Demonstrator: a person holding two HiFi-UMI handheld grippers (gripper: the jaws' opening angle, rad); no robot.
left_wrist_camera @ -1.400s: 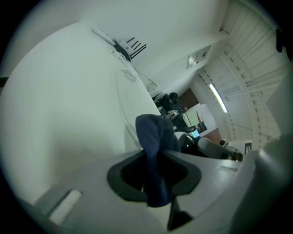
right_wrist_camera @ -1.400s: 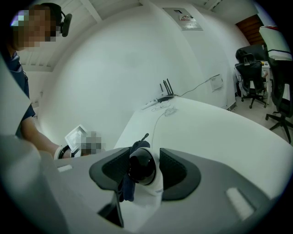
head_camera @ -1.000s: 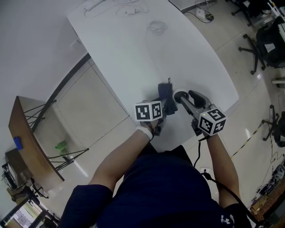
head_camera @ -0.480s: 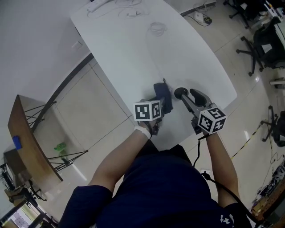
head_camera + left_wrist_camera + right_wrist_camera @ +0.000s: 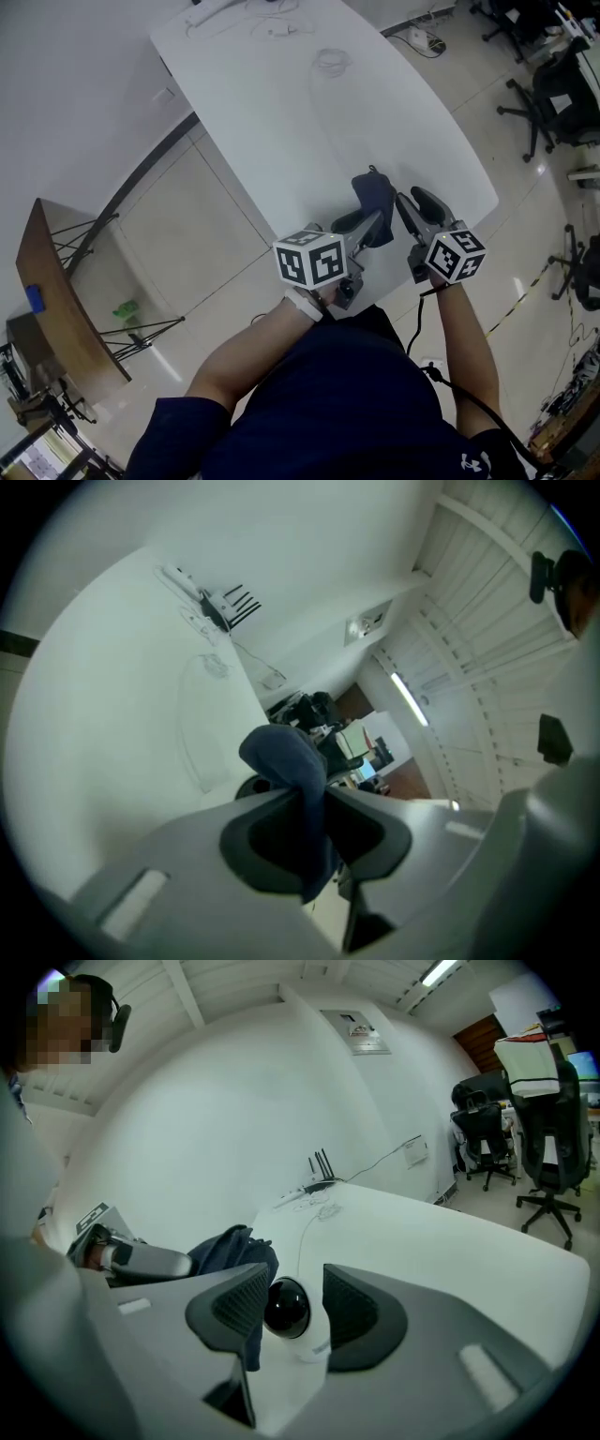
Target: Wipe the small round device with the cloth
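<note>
The left gripper [image 5: 314, 808] pinches a dark blue cloth [image 5: 286, 757] tight between its jaws. The right gripper [image 5: 292, 1288] is closing around the small round device [image 5: 284, 1307], which stands on the white table [image 5: 422, 1232]. The pads are not visibly touching it, and the cloth hangs just to its left.

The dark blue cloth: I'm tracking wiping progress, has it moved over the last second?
Yes. The dark blue cloth, pinched in the left gripper, has shifted right in the head view, toward the white table's rounded right edge.
</note>
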